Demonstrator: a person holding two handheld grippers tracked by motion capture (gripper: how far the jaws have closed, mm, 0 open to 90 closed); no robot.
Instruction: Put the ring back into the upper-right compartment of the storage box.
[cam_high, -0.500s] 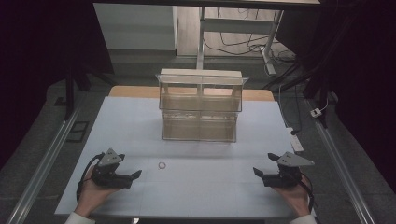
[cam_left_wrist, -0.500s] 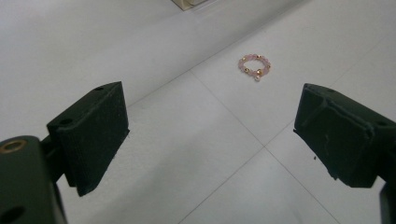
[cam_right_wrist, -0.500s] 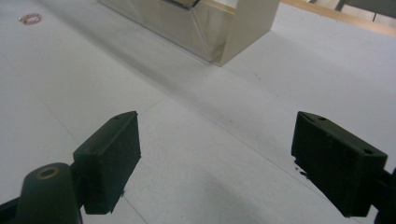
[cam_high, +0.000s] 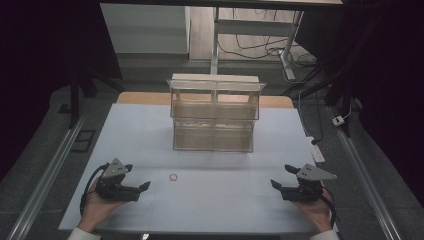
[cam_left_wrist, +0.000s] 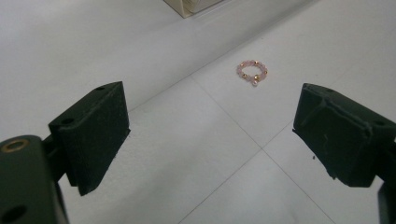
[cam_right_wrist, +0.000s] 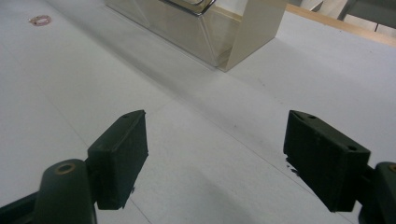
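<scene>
A small pink beaded ring with gold beads (cam_high: 173, 177) lies flat on the white table (cam_high: 210, 200), a little in front of the clear two-tier organizer (cam_high: 214, 112). My left gripper (cam_high: 145, 186) rests at the near left, jaws wide open and empty, pointing toward the ring, which lies a short way ahead of its fingertips (cam_left_wrist: 252, 73). At the near right my right gripper (cam_high: 274, 184) also stands open with nothing between its jaws. From it the ring (cam_right_wrist: 40, 20) shows far off at the upper left.
The clear organizer (cam_right_wrist: 205, 28) stands at the table's middle back, with a wooden strip (cam_high: 272, 101) behind it. Metal rails (cam_high: 45, 180) run along both sides of the table. A white plug strip (cam_high: 317, 150) lies at the right edge.
</scene>
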